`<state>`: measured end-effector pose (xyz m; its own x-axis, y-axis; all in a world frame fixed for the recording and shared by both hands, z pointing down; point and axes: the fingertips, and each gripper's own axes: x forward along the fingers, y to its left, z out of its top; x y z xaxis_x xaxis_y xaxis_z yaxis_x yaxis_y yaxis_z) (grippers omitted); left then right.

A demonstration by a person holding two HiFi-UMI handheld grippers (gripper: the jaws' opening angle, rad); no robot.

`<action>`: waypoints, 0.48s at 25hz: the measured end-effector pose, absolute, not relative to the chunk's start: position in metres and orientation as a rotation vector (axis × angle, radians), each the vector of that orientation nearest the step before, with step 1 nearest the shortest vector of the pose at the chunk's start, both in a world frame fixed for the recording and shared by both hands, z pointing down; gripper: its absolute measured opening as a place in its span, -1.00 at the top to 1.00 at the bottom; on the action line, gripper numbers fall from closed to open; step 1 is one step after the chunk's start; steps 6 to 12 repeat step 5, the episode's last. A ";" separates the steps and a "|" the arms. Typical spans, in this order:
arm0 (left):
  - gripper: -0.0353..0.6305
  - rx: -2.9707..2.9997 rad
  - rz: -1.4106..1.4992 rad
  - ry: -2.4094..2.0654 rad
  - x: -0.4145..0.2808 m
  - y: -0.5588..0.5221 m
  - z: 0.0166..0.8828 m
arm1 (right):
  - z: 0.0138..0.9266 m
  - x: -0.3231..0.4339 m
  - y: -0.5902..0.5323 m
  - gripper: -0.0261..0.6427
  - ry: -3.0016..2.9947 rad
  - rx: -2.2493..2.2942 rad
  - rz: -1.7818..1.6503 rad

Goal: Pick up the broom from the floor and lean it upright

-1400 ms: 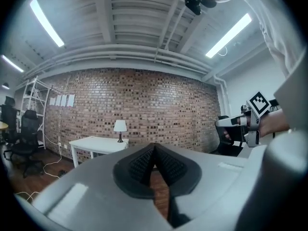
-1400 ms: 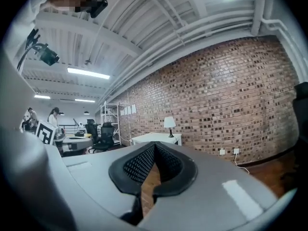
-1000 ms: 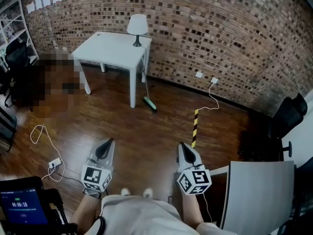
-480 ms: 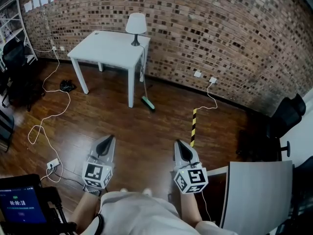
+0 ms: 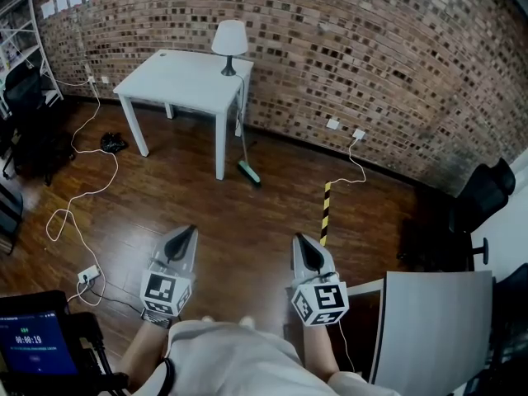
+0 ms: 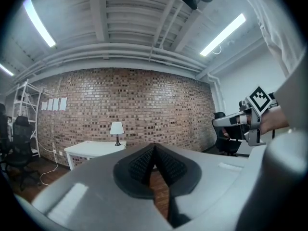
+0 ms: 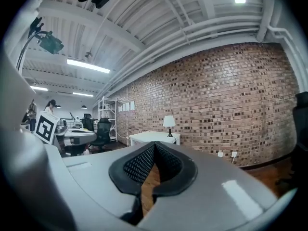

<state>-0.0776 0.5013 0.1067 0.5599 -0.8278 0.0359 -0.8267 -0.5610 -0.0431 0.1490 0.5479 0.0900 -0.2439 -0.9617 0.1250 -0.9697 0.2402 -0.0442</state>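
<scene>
The broom (image 5: 246,148) stands far ahead in the head view, its thin handle leaning against the front right leg of the white table (image 5: 183,81) and its green head (image 5: 251,174) on the wooden floor. A white lamp (image 5: 230,41) stands on the table's back corner. My left gripper (image 5: 186,233) and right gripper (image 5: 299,242) are held side by side low in front of me, far short of the broom. Both point toward the brick wall, and both are shut with nothing between them. In the left gripper view the pads (image 6: 144,161) meet, and in the right gripper view the pads (image 7: 142,163) meet too.
A yellow-and-black strip (image 5: 327,213) lies on the floor ahead of the right gripper. White cables (image 5: 73,213) and a power strip (image 5: 87,275) lie at the left. A grey panel (image 5: 433,320) and a black office chair (image 5: 483,192) stand at the right, a small screen (image 5: 33,345) at bottom left.
Both grippers stay in nearly the same place, shut. The right one has rolled slightly. The broom has not moved.
</scene>
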 end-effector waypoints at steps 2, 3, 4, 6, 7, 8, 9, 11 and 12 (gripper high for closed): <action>0.89 -2.758 -0.081 1.457 -0.076 0.502 0.106 | 0.087 0.149 0.548 0.89 -2.417 1.878 0.167; 0.89 -2.758 -0.081 1.455 -0.074 0.501 0.105 | 0.086 0.149 0.547 0.89 -2.418 1.876 0.166; 0.89 -2.758 -0.080 1.453 -0.073 0.501 0.104 | 0.085 0.150 0.547 0.89 -2.419 1.876 0.166; 0.89 -2.759 -0.079 1.452 -0.072 0.501 0.103 | 0.084 0.151 0.546 0.89 -2.419 1.876 0.166; 0.89 -2.759 -0.079 1.452 -0.072 0.501 0.103 | 0.084 0.151 0.546 0.89 -2.419 1.876 0.166; 0.89 -2.759 -0.079 1.452 -0.072 0.501 0.103 | 0.084 0.151 0.546 0.89 -2.419 1.876 0.166; 0.89 -2.759 -0.079 1.452 -0.072 0.501 0.103 | 0.084 0.151 0.546 0.89 -2.419 1.876 0.166; 0.89 -2.759 -0.079 1.452 -0.072 0.501 0.103 | 0.084 0.151 0.546 0.89 -2.419 1.876 0.166; 0.89 -2.759 -0.079 1.452 -0.072 0.501 0.103 | 0.084 0.151 0.546 0.89 -2.419 1.876 0.166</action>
